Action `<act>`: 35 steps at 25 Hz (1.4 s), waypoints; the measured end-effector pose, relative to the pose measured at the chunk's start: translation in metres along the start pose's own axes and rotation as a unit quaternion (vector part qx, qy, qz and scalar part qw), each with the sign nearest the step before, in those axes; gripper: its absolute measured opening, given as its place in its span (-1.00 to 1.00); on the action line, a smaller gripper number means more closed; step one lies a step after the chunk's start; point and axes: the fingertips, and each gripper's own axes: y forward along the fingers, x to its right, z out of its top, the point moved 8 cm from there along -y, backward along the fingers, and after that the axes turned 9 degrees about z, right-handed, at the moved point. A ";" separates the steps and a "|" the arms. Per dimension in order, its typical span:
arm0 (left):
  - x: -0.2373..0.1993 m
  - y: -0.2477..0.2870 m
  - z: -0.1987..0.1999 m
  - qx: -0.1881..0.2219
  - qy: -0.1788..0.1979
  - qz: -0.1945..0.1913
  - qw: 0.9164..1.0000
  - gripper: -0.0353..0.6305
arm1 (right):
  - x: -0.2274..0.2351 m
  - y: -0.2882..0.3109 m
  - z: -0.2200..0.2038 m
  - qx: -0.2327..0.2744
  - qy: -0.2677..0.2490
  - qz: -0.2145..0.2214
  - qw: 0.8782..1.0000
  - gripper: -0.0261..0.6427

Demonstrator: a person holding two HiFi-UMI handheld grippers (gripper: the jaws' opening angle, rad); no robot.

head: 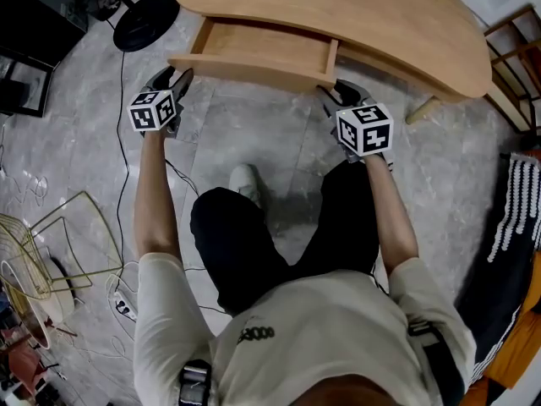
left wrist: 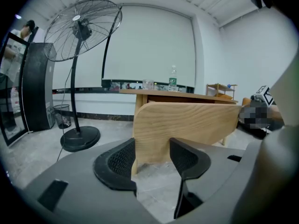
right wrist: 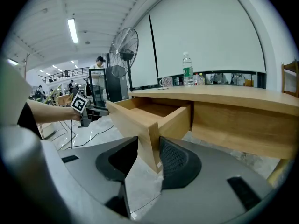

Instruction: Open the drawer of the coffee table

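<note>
The wooden coffee table (head: 380, 24) lies across the top of the head view, with its drawer (head: 262, 47) pulled out toward me. My left gripper (head: 173, 79) is at the left end of the drawer front (left wrist: 187, 122). In the left gripper view its jaws (left wrist: 152, 157) stand apart, with the panel's broad face just beyond them and nothing pressed. My right gripper (head: 336, 91) is at the drawer's right front corner. There the pads (right wrist: 175, 160) close on the end of the front panel (right wrist: 152, 139), one on each side.
A standing fan (left wrist: 81, 29) has its round base (head: 145, 19) on the floor left of the table. A water bottle (right wrist: 187, 69) stands on the tabletop. A wire basket (head: 42, 244) and cables lie at the left. A wooden chair (head: 516, 57) and a striped cloth (head: 516, 210) are at the right.
</note>
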 end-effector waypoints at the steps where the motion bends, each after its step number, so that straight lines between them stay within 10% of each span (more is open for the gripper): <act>1: 0.000 -0.001 0.000 0.000 -0.001 0.001 1.000 -0.18 | -0.001 -0.001 0.001 -0.001 0.002 0.004 1.000 -0.50; 28: 0.004 -0.070 -0.030 -0.014 -0.031 0.040 0.999 -0.19 | -0.063 -0.031 -0.026 -0.004 0.029 0.055 0.998 -0.52; 35: 0.024 -0.063 -0.036 0.010 -0.038 0.038 0.999 -0.57 | -0.084 -0.016 -0.045 -0.015 0.038 0.056 0.998 -0.53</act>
